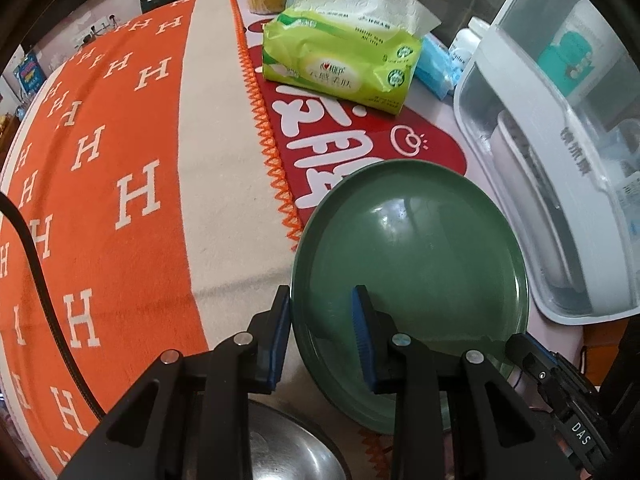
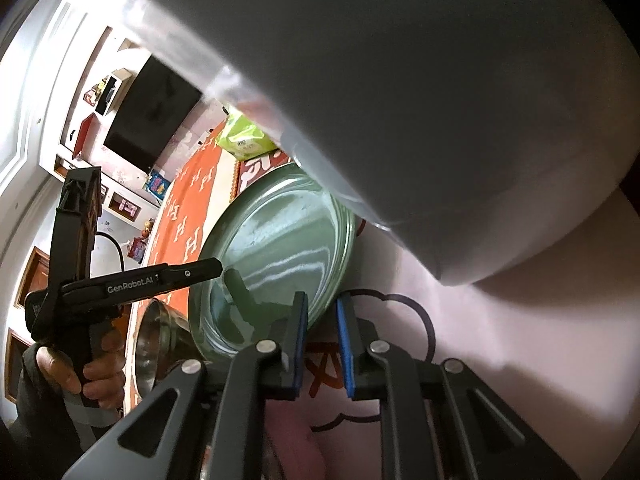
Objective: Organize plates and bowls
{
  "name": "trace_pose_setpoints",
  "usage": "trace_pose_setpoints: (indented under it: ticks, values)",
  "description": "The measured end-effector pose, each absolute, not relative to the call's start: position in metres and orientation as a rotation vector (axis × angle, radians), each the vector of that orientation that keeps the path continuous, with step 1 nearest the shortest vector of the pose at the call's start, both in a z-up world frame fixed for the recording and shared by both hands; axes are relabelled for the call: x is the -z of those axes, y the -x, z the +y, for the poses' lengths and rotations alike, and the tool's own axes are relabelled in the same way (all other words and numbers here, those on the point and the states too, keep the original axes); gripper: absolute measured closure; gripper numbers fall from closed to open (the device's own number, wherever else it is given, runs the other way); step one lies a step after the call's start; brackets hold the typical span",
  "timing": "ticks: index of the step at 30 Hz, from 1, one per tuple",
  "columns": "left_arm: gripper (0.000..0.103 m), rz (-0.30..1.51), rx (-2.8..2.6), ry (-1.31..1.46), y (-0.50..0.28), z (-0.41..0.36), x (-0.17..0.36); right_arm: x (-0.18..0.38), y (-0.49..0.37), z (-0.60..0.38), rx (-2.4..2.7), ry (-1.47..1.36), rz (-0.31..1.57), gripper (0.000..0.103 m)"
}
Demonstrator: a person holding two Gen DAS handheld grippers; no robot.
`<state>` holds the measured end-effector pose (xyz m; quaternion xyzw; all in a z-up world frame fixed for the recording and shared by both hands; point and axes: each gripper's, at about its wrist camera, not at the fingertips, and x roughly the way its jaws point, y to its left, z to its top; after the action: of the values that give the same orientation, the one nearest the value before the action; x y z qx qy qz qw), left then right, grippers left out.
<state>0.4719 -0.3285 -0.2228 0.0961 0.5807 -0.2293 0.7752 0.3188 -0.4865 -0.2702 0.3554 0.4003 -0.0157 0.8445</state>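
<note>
Now glossy round green plate (image 1: 416, 240) straddled by left claw (image 1: 322, 308).

Green plate (image 2: 276, 236) tilted, right tongs (image 2: 322, 340) apart at its rim, steel bowl (image 2: 154, 344) beside.

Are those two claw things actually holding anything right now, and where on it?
The left gripper straddles the rim of the green plate, not visibly clamped. The right gripper holds nothing, jaws open beside the plate.
</note>
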Motion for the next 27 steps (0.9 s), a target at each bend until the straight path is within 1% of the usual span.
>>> trace_pose_setpoints:
  ticks: [17,27]
  values:
    - [0.075,1.153,0.509,-0.144,-0.46,-0.312,0.173,0.244,-0.305,-0.482,-0.005,-0.738,0.778,0.089]
    - [0.075,1.099,0.519,-0.128,-0.438,-0.297,0.142,0.231,-0.281,-0.488,-0.033,-0.722,0.743,0.089]
